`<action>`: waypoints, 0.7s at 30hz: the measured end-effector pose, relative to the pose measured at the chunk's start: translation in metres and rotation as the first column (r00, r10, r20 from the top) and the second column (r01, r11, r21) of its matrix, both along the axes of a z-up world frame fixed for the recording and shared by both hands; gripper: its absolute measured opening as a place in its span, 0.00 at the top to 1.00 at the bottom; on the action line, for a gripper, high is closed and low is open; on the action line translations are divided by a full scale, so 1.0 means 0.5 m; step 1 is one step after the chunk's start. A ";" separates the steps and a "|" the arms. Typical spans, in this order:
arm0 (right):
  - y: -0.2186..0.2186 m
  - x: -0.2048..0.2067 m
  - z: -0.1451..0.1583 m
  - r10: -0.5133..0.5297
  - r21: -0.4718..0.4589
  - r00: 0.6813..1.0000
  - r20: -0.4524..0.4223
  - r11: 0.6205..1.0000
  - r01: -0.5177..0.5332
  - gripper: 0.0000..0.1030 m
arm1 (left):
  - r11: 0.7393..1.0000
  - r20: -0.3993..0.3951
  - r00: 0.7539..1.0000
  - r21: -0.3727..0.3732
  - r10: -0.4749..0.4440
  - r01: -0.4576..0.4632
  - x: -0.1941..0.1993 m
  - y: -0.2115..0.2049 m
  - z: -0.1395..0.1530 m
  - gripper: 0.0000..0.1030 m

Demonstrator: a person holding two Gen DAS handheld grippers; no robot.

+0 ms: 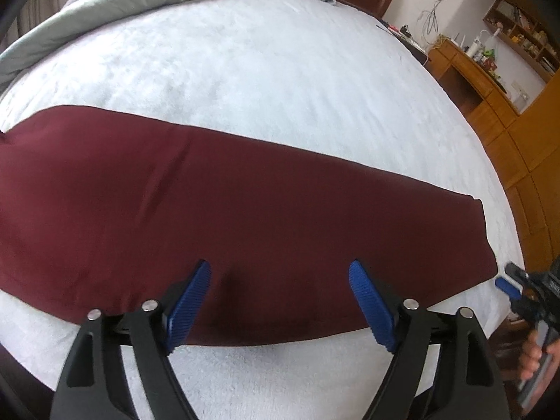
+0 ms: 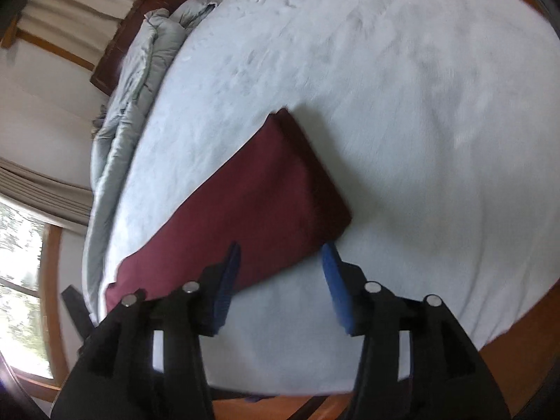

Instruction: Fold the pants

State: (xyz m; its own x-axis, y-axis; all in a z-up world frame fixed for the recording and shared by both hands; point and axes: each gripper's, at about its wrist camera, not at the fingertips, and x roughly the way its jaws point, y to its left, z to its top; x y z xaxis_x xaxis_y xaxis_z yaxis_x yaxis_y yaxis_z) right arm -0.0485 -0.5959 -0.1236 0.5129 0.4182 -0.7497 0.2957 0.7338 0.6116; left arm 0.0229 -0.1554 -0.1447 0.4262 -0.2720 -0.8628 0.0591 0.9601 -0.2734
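Left wrist view: the maroon pants (image 1: 224, 210) lay flat as one long band on the pale bed sheet (image 1: 280, 70), running from the left edge of the frame to a narrow end at the right. The left gripper (image 1: 280, 301) was spread wide at the bottom centre, blue pads (image 1: 190, 301) over the near edge of the fabric, nothing held between them. The right gripper (image 1: 507, 281) showed at the lower right edge, just beside the narrow end of the pants, held by the right hand (image 1: 533, 353).

Right wrist view (blurred): the right gripper (image 2: 281, 280) was also wide apart and gripped nothing; its left pad (image 2: 227, 280) overlapped the pants' near edge and its right pad (image 2: 336, 290) sat over bare sheet, just off the fabric corner. The pants (image 2: 252, 203) ran diagonally from mid-frame to lower left.

A grey duvet (image 1: 147, 3) was bunched along the upper left of the left view. A wooden desk (image 1: 469, 77) stood at upper right.
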 end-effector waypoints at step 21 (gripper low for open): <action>0.009 0.085 -0.049 -0.076 0.130 0.995 0.060 0.989 0.067 0.85 | 0.996 -0.018 0.997 0.036 0.078 -0.077 0.011 0.070 -0.006 0.17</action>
